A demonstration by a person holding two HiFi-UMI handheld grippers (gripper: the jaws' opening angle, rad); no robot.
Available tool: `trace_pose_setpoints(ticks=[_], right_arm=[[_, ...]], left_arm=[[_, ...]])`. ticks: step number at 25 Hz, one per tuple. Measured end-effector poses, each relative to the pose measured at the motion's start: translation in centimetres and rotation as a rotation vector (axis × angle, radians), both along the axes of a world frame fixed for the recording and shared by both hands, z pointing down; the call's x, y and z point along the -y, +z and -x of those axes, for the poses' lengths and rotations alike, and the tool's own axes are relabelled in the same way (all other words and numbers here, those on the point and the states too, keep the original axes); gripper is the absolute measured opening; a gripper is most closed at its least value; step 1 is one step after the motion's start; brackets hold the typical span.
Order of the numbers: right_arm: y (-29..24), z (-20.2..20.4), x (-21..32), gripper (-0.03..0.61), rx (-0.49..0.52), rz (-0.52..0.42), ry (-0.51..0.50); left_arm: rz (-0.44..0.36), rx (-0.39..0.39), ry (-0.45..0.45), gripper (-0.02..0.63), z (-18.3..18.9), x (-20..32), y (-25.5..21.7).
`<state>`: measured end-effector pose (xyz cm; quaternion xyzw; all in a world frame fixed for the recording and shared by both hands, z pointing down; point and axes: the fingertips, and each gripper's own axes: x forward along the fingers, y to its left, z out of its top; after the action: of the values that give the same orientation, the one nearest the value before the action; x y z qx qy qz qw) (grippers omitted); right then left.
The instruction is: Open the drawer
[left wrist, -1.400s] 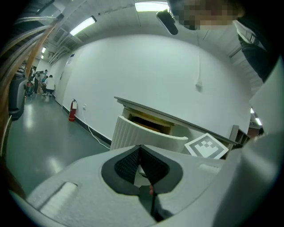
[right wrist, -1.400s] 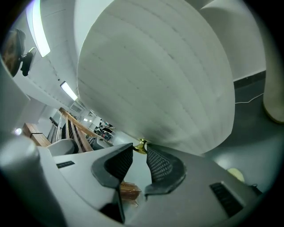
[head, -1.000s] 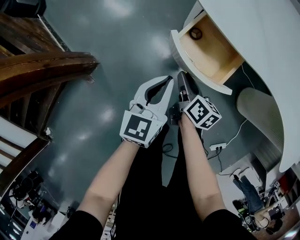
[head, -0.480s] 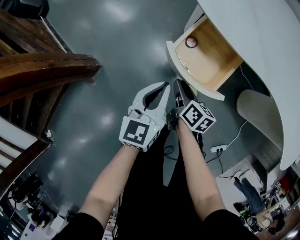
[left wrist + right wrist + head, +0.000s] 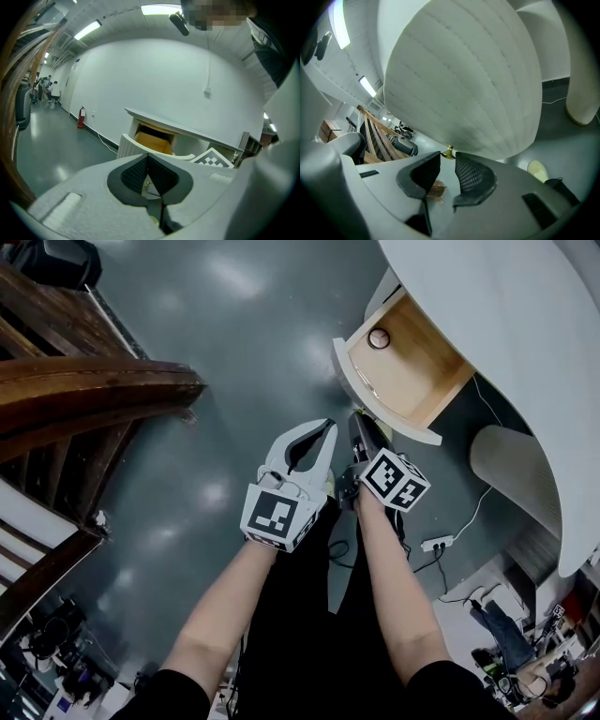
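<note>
The white drawer (image 5: 375,401) stands pulled out from under the white table (image 5: 506,324), showing its wooden inside with a small round thing (image 5: 378,337) at the back. My right gripper (image 5: 356,420) is at the drawer's fluted front (image 5: 464,79). Its fingertips are closed on the small brass knob (image 5: 449,150), with a narrow gap left between the pads. The left gripper (image 5: 328,426) hangs beside it to the left, short of the drawer (image 5: 140,149). It is shut, pads meeting, with nothing in it.
Dark wooden stair rails (image 5: 84,390) fill the left. A fluted white table leg (image 5: 520,474) stands right of the drawer. A power strip (image 5: 436,535) with cables lies on the grey floor below it. A fire extinguisher (image 5: 80,117) stands by the far wall.
The drawer has come out slightly farther with the right gripper at its front. Both grippers have drawn back a little toward me, the left one staying shut.
</note>
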<state>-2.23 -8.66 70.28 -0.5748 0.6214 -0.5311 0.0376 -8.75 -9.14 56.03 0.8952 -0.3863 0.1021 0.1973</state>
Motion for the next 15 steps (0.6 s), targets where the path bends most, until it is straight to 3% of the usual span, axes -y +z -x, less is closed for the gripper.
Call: trace_pose_setpoints(ticks=[6, 15], right_arm=[[-1.9, 0.0, -1.1, 0.023, -0.057, 0.026, -0.064], [-14.2, 1.4, -0.7, 0.017, -0.073, -0.144, -0.188]], left_arm=[[0.01, 0.009, 0.019, 0.009, -0.2, 0.0, -1.6], [0.008, -0.001, 0.043, 0.009, -1.3, -0.4, -9.1]])
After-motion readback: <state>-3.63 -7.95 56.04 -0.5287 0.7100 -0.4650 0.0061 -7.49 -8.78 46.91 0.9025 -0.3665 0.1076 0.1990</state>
